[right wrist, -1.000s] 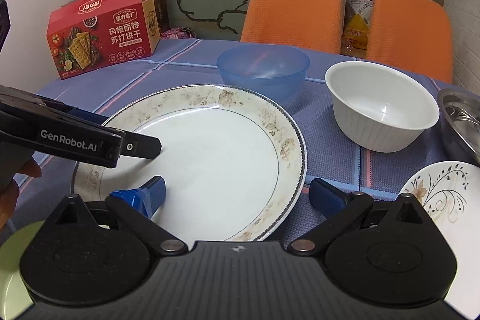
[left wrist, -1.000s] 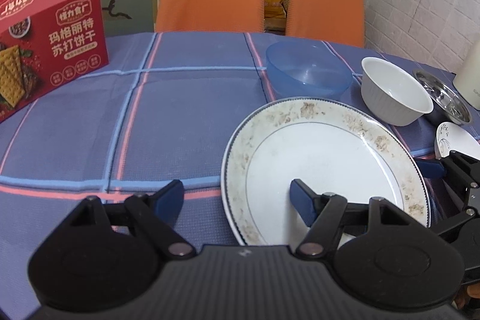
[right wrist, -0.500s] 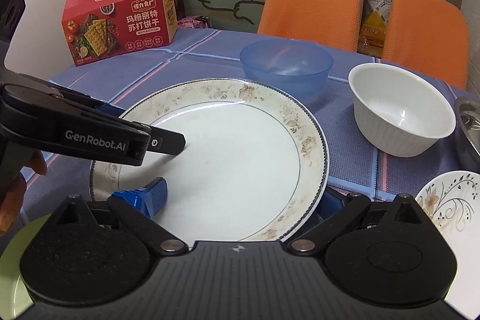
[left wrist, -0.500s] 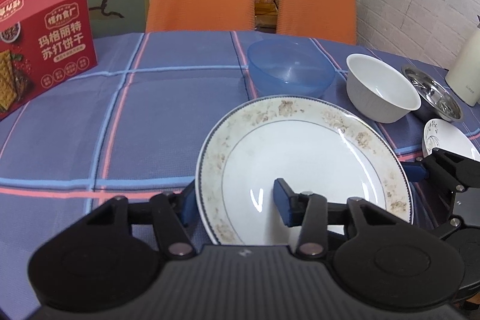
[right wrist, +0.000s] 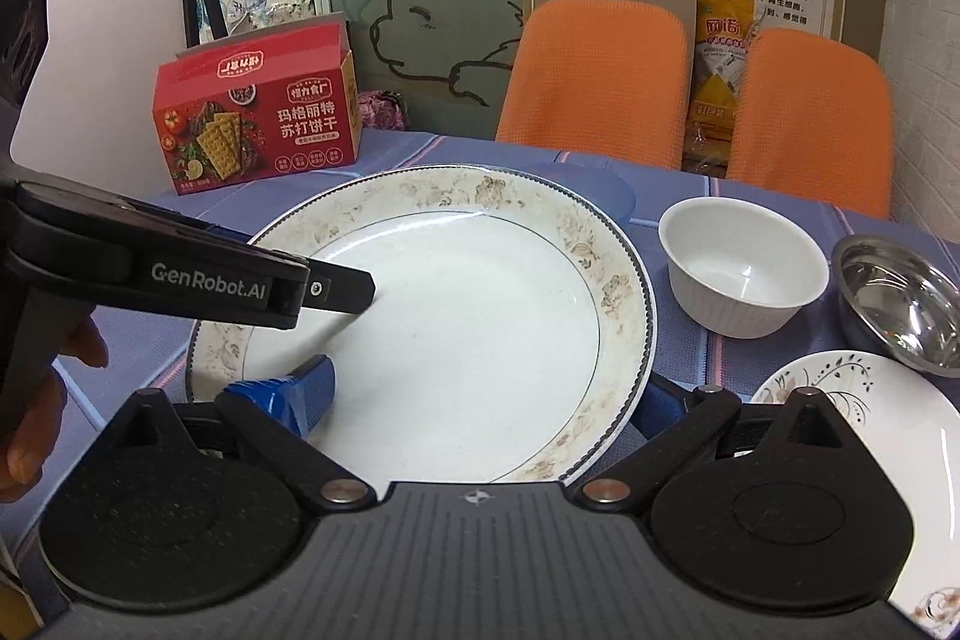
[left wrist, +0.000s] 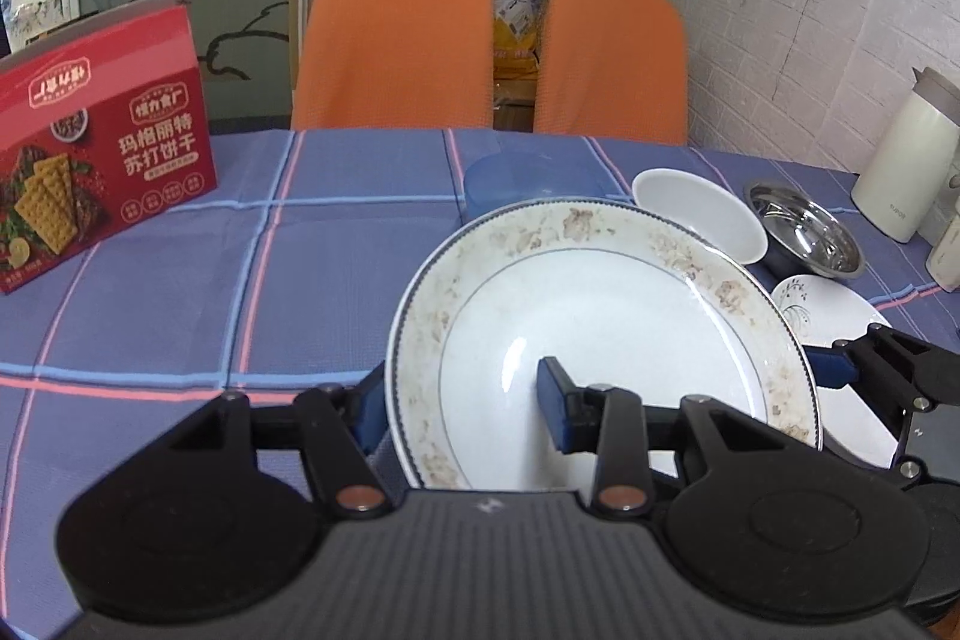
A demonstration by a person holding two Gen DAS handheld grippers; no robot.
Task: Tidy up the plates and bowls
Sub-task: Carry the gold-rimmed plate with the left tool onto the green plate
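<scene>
Large floral-rimmed plate is held off the table, tilted, by both grippers at once. Left gripper has its fingers closed on the plate's left rim, one pad on the face and one behind. Right gripper grips the near-right rim likewise. The small plate lies just to the right; the white bowl, steel bowl and blue bowl sit beyond. Recommendation: keep both grips firm and level, move both hands together, and lower the plate slowly so that no rim strikes the bowls.
</scene>
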